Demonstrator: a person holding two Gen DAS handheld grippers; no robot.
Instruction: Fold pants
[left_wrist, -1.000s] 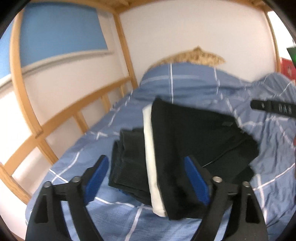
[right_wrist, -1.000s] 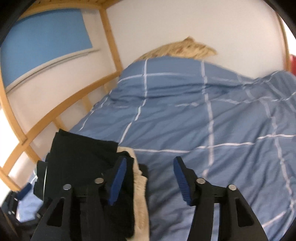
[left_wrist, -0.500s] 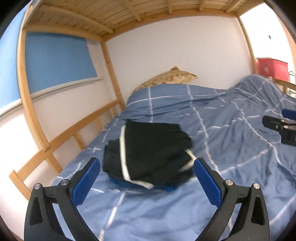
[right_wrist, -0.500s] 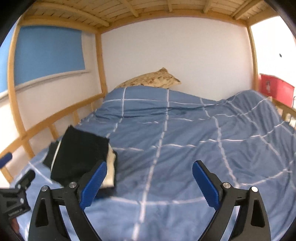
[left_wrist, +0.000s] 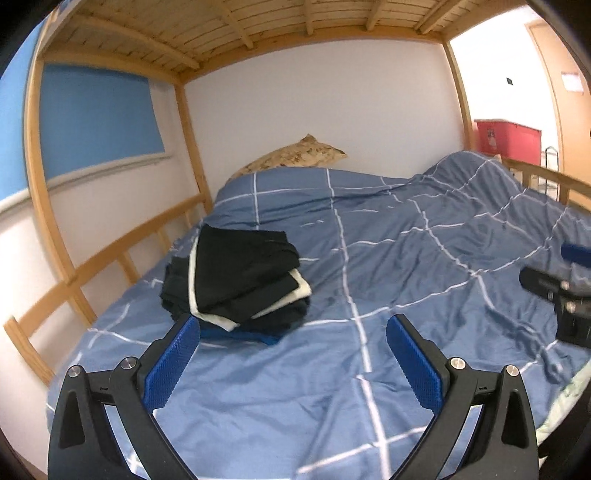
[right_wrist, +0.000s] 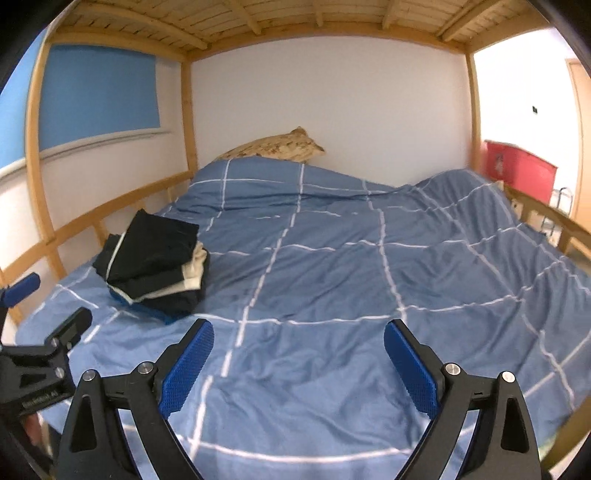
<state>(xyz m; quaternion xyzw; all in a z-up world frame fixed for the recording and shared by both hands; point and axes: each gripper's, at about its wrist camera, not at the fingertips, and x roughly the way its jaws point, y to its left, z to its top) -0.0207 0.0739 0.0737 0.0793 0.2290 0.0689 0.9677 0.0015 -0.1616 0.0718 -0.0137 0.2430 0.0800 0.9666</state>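
Note:
Folded black pants (left_wrist: 243, 266) lie on top of a small stack of folded clothes with a cream layer and a blue one beneath, on the left side of the blue checked duvet (left_wrist: 406, 277). The same stack (right_wrist: 155, 258) shows at the left in the right wrist view. My left gripper (left_wrist: 293, 332) stands open in front of the stack, nothing between its blue pads. My right gripper (right_wrist: 299, 336) is open too, over bare duvet to the right of the stack. Each gripper shows at the edge of the other's view.
A wooden bed rail (left_wrist: 122, 251) runs along the left wall, and wooden slats of an upper bunk are overhead. A patterned pillow (left_wrist: 295, 157) lies at the head of the bed. A red box (right_wrist: 517, 170) stands beyond the right rail.
Both grippers let go of the black pants, opened wide and pulled back from the stack. The pants now rest on top of the pile.

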